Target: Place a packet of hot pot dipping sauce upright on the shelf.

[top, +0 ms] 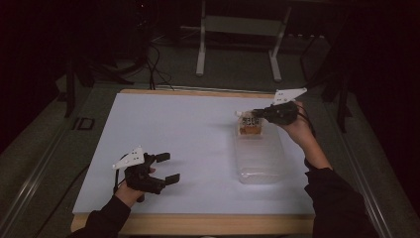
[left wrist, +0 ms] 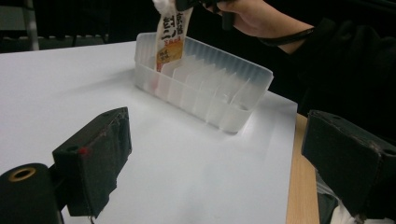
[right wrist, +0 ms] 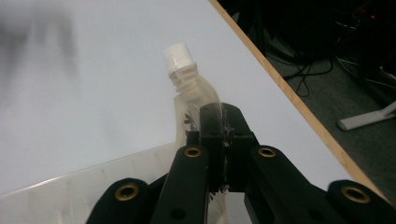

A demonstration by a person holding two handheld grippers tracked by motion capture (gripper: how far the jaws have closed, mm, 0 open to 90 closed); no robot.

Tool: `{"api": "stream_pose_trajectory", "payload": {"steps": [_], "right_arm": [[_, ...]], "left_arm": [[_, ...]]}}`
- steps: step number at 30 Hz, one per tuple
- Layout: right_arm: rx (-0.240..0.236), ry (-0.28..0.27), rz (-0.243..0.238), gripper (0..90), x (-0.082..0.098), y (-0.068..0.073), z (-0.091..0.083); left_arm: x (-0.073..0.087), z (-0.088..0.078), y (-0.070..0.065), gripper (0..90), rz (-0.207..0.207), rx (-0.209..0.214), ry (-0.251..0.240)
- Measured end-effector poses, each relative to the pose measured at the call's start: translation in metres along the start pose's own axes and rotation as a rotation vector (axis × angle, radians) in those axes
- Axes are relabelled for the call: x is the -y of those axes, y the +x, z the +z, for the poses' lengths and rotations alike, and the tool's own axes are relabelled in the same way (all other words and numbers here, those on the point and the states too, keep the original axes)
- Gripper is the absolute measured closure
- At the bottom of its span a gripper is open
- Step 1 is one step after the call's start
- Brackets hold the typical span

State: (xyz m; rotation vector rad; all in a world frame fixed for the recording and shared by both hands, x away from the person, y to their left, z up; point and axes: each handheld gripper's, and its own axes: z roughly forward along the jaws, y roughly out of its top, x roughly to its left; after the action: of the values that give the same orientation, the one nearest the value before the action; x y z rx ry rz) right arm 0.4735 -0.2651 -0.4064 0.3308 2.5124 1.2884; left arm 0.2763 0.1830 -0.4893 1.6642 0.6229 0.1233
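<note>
A clear plastic organiser bin [top: 261,161] with several dividers lies on the white table top, its long side running away from me. My right gripper [top: 258,114] is shut on a spouted drink pouch [top: 249,126] with a white cap [right wrist: 178,57] and orange print, and the pouch hangs into the bin's far end. From the left gripper view the pouch [left wrist: 169,37] stands in the far slot of the bin [left wrist: 205,86]. My left gripper [top: 167,168] hovers open over the table's near left part, nothing between its pads [left wrist: 100,154].
The white table top [top: 173,139] has a wooden edge at front and back. Beyond it stand a metal stand [top: 237,39] and loose cables on the dark floor. A rail runs along each side of the table.
</note>
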Motion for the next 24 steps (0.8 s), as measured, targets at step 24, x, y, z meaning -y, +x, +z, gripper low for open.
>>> {"api": "stream_pose_trajectory", "payload": {"steps": [24], "right_arm": [[0.046, 0.036, 0.074, 66.4, 0.011, -0.002, -0.018]], "left_arm": [[0.000, 0.002, 0.000, 8.8, 0.006, -0.002, 0.013]]}}
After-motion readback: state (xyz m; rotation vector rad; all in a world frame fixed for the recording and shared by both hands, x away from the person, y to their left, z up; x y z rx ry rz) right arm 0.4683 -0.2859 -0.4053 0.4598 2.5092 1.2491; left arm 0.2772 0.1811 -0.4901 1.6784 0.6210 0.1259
